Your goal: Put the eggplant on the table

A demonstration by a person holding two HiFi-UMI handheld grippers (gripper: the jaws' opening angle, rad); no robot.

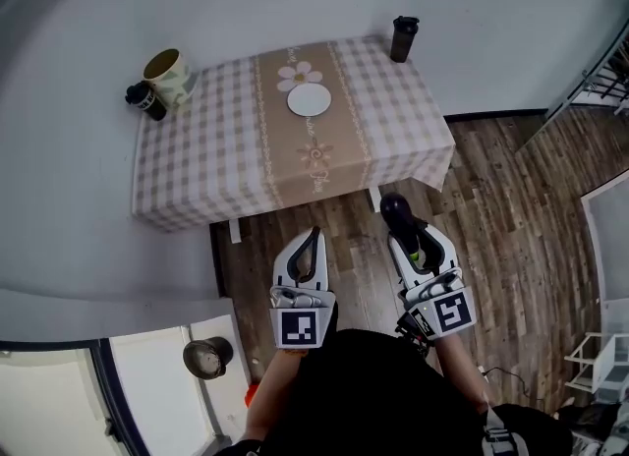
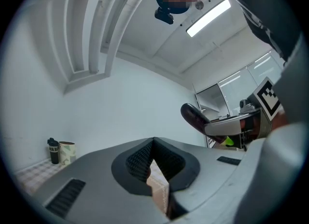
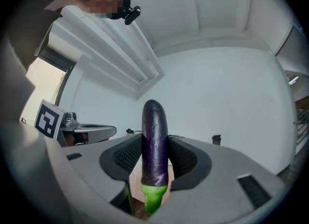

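Your right gripper (image 3: pixel 155 143) has its jaws closed on the eggplant (image 3: pixel 154 121). The grip sits on the lower part of the fruit, with the green stem end behind the jaws and the purple end standing out ahead of them. Your left gripper (image 2: pixel 154 143) has its jaws closed tip to tip, with nothing between them.

Both grippers are over the wooden floor (image 1: pixel 491 208), short of the near edge of the table (image 1: pixel 206 169), so the eggplant is not yet over the cloth.

Risks noted:
- Much of the fruit overhangs the grip and the skin looks smooth, so a quick swing could pivot it or slide it out.
- If you open the jaws near the near edge, the rounded body may roll off onto the floor.
- The white plate (image 1: pixel 310 100) lies on the central runner, so a placement there may knock it.
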